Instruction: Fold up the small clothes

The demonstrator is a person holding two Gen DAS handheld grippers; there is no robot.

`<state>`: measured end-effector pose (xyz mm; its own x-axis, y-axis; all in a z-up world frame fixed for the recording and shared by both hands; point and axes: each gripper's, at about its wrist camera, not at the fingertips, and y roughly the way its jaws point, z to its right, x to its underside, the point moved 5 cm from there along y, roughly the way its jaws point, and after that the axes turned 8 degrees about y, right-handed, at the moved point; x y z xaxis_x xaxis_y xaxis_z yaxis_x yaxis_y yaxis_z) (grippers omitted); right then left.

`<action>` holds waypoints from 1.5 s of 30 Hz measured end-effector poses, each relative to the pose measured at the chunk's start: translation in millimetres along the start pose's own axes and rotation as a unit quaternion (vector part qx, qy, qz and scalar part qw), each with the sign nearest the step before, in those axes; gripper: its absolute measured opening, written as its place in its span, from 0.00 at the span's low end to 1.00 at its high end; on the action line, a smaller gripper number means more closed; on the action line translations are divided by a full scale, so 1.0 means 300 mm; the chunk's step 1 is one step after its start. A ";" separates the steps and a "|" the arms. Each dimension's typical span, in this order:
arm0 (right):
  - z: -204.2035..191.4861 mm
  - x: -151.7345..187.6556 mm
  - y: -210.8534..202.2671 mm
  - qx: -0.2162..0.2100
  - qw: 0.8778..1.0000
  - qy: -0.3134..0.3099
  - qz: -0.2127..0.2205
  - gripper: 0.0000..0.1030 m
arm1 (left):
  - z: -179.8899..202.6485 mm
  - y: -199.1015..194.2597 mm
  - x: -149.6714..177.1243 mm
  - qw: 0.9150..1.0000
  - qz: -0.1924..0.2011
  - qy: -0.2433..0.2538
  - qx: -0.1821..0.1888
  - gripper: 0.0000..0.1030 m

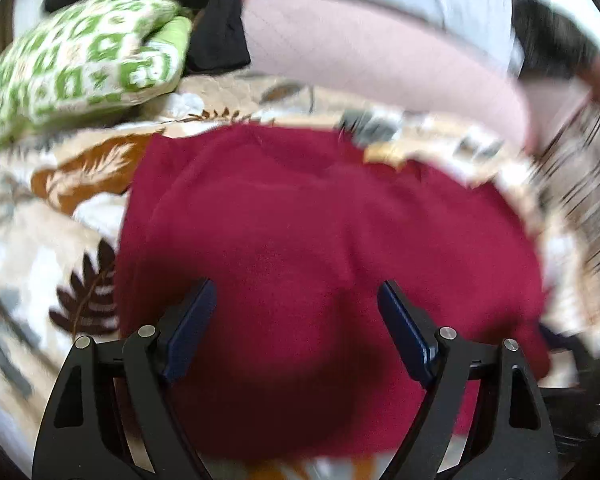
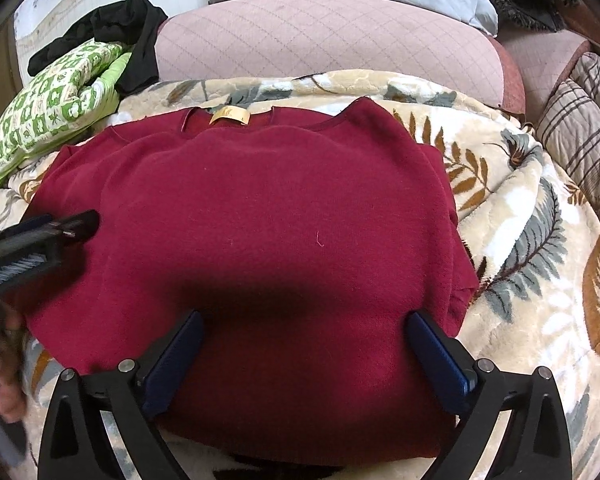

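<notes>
Sweater [image 2: 260, 216] edges seemingly ungripped

The tan neck label [image 2: 228, 114] on the red sweater [image 2: 260, 216] is unreadable.

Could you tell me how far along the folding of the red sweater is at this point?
Done: the red sweater lies on the leaf-print blanket with its sides tucked in, label at the far edge. In hand: nothing; the left gripper and right gripper both have open jaws above it. Left: probably another fold, then the black clothes by the green pillow.
</notes>
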<state>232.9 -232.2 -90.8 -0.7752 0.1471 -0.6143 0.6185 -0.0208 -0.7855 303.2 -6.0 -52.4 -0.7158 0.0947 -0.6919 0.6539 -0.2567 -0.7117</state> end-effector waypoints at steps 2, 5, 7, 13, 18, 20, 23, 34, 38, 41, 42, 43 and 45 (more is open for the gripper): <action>0.000 0.001 0.000 0.001 1.000 0.000 0.000 0.99 | -0.073 -0.101 0.012 0.998 0.033 -0.056 0.018 0.81; 0.000 0.002 0.001 0.003 1.000 -0.002 -0.001 0.99 | -0.224 -0.190 0.084 0.984 0.066 -0.161 0.042 0.81; 0.000 0.002 0.001 0.004 1.000 -0.003 -0.001 0.99 | -0.323 -0.195 0.151 0.960 0.067 -0.259 0.083 0.81; 0.000 0.002 0.009 0.007 1.000 -0.006 -0.002 1.00 | -0.367 -0.180 0.264 0.894 0.074 -0.390 0.209 0.81; -0.001 0.003 0.010 0.010 1.000 -0.008 -0.002 1.00 | -0.371 -0.186 0.286 0.876 0.068 -0.419 0.228 0.81; -0.002 0.003 0.010 0.011 1.000 -0.009 -0.002 1.00 | -0.353 -0.168 0.306 0.872 0.035 -0.433 0.226 0.81; -0.004 0.003 0.009 0.012 1.000 -0.009 -0.001 1.00 | -0.329 -0.150 0.297 0.883 0.008 -0.424 0.199 0.81; -0.002 0.002 0.008 0.012 1.000 -0.009 -0.002 1.00 | -0.295 -0.118 0.238 0.860 0.062 -0.438 0.255 0.84; -0.002 0.003 0.008 0.013 1.000 -0.010 -0.002 1.00 | -0.292 -0.133 0.257 0.879 0.055 -0.424 0.210 0.71; -0.002 0.003 0.008 0.013 1.000 -0.011 -0.002 1.00 | -0.274 -0.122 0.241 0.904 0.019 -0.403 0.141 0.71; -0.002 0.003 0.007 0.014 1.000 -0.011 -0.002 1.00 | -0.264 -0.105 0.242 0.909 0.003 -0.395 0.130 0.71; -0.002 0.002 0.008 0.014 1.000 -0.012 -0.002 1.00 | -0.254 -0.088 0.240 0.915 -0.008 -0.384 0.121 0.71; -0.002 0.003 0.006 0.015 1.000 -0.012 -0.001 1.00 | -0.236 -0.075 0.225 0.926 -0.006 -0.358 0.117 0.77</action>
<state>233.4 -231.6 -92.8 -0.7800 0.1236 -0.6134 0.6126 -0.0496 -0.7889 257.6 74.3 -91.7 -0.7568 -0.5417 -0.3657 0.6332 -0.4688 -0.6159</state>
